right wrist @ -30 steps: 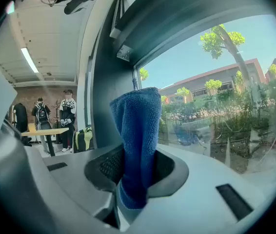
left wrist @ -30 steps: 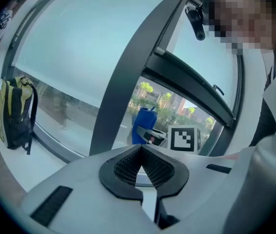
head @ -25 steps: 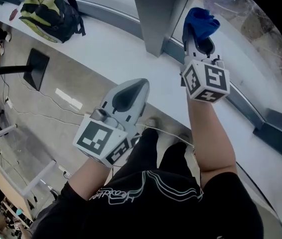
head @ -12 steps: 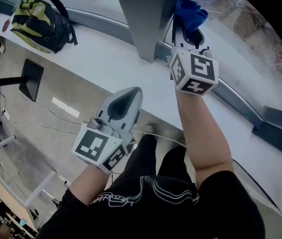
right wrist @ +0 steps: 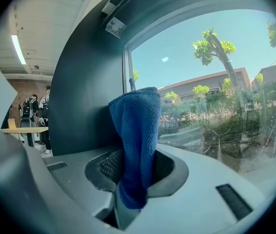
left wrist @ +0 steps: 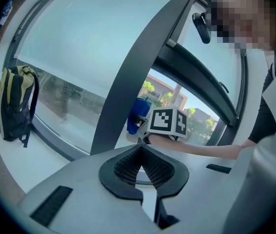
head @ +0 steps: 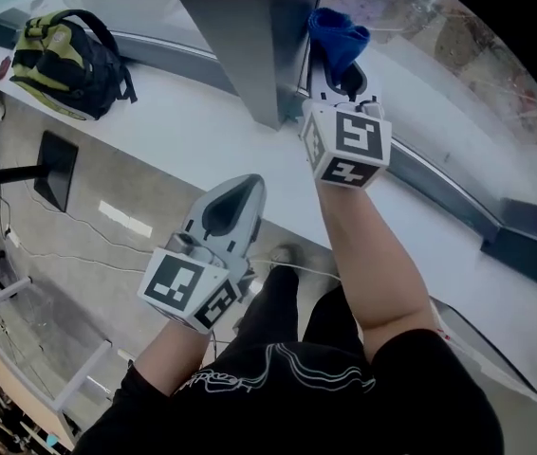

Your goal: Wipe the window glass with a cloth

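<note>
Right claw [head: 338, 72] raised nearer window glass [head: 430, 50], cloth [head: 337, 31] clamped upright for wiping.
Left claw [head: 241, 187] closed, empty, held clear.

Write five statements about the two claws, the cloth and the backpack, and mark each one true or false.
1. The right claw is shut on a blue cloth. True.
2. The left claw holds a second cloth. False: its jaws are together with nothing between them.
3. The backpack lies on the white ledge below the window. True.
4. The cloth is down near the floor. False: it is up at the window glass, right beside the dark frame post.
5. The left claw is pressed to the glass. False: it hangs well back from the window, on the room side of the ledge.
</note>
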Action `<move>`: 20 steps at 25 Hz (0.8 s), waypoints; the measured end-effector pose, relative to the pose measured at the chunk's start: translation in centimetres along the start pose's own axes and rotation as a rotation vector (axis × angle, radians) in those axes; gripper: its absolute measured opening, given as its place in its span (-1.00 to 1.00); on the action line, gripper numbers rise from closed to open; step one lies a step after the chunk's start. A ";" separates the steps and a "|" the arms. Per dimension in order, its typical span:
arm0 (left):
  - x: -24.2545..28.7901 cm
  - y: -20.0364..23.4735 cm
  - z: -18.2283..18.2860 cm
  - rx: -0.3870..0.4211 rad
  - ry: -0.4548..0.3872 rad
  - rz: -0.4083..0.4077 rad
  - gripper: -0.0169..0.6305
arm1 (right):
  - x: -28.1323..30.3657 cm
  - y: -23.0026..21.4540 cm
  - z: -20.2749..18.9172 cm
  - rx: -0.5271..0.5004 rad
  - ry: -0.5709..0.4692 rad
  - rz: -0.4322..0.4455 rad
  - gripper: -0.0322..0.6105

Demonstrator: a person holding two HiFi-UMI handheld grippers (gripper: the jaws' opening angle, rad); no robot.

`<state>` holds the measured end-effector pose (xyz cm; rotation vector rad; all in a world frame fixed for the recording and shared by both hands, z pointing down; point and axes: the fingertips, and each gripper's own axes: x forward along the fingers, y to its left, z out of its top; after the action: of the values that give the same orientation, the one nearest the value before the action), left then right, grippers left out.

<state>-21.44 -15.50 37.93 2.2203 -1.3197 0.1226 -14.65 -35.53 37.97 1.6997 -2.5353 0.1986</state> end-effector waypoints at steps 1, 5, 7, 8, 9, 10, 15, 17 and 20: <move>0.1 -0.2 0.0 0.007 0.000 -0.004 -0.94 | -0.1 -0.1 0.0 0.002 -0.002 -0.002 -0.61; 0.6 -0.5 -0.1 0.013 0.007 -0.002 -0.94 | -0.9 -1.0 0.3 0.016 -0.019 -0.012 -0.61; 0.9 -0.8 -0.4 0.011 0.013 -0.004 -0.94 | -1.4 -1.6 0.4 0.016 -0.025 -0.017 -0.61; 1.1 -1.0 -0.7 0.008 0.016 -0.006 -0.94 | -1.7 -2.0 0.4 0.015 -0.026 -0.020 -0.61; 1.3 -1.2 -0.9 0.006 0.020 -0.009 -0.94 | -2.0 -2.3 0.4 0.013 -0.028 -0.022 -0.61; 1.6 -1.6 -1.1 0.005 0.023 -0.014 -0.94 | -2.4 -2.7 0.4 0.012 -0.031 -0.024 -0.61; 3.0 -3.7 -1.9 0.022 0.032 -0.039 -0.94 | -4.7 -5.0 -0.2 -0.005 -0.030 -0.029 -0.61; 3.6 -4.4 -2.2 0.023 0.033 -0.041 -0.94 | -5.8 -6.4 -0.3 -0.009 -0.030 -0.040 -0.61; 4.6 -5.7 -2.9 0.026 0.036 -0.041 -0.94 | -7.5 -8.7 -0.5 -0.015 -0.032 -0.061 -0.61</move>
<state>-13.73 -15.51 39.64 2.2544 -1.2597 0.1644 -3.71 -31.85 37.94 1.7856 -2.4968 0.1499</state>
